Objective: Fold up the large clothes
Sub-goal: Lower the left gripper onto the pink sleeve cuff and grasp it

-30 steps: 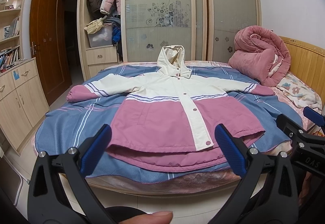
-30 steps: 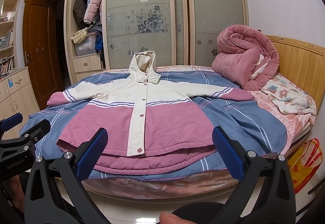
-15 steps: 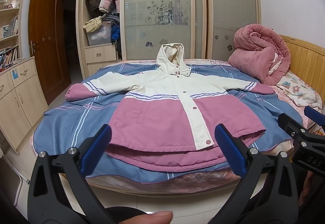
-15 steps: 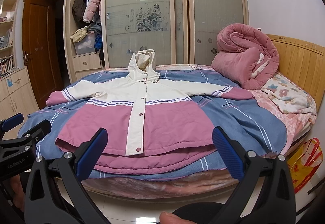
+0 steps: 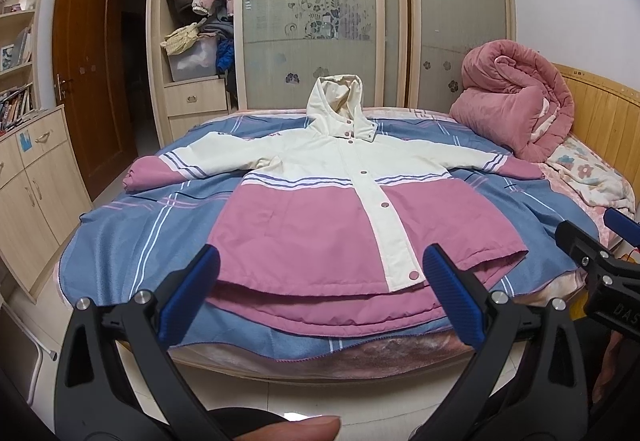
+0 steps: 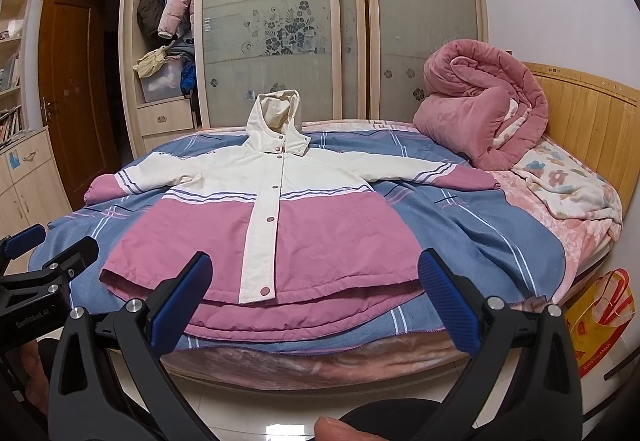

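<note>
Hovering, spread, at lower frame: left tool [image 5: 320, 297], right tool [image 6: 314, 299]. Jacket [image 5: 320, 217] flat on bed [image 5: 120, 241]; advisable: pinch sleeve cuffs first.

bed w/ blue striped sheet [image 5: 120, 233] ahead of fingers | rolled pink quilt [image 5: 516, 109] far right by wooden headboard [image 5: 600, 121] | floral blanket [image 6: 560, 181] right | frosted wardrobe doors [image 5: 312, 13] behind | brown door [image 5: 84, 61] far left | yellow-red bag [image 6: 600, 325] lower right
</note>
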The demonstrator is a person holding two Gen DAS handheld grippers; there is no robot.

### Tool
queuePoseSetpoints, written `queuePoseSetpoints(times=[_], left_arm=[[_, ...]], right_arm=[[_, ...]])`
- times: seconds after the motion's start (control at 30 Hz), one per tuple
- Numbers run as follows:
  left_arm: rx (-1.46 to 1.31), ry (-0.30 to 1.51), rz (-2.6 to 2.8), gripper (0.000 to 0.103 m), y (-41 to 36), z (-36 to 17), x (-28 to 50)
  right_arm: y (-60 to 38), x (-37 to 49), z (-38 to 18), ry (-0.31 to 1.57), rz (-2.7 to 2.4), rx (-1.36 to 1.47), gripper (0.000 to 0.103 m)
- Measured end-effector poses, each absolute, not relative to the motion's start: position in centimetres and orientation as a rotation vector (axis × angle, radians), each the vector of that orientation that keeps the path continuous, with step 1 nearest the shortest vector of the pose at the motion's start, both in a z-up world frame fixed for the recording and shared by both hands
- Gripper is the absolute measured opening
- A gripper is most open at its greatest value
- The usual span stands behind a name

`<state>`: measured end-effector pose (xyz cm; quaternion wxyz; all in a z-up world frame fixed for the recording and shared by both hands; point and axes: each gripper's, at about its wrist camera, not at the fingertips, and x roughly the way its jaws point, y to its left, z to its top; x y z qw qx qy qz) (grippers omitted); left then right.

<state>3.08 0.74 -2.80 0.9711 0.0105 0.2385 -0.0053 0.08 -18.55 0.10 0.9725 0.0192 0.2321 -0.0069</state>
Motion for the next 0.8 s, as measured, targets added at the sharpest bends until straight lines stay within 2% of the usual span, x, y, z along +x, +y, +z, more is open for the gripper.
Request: queuePoseSetpoints(times=[0.8], left_arm=[[0.033, 0.582, -0.014, 0.101, 0.0, -6.6, 8.1]], right_arm=[[-19.7, 4.1, -2.6, 0.559, -0.023, 0.052, 0.102]])
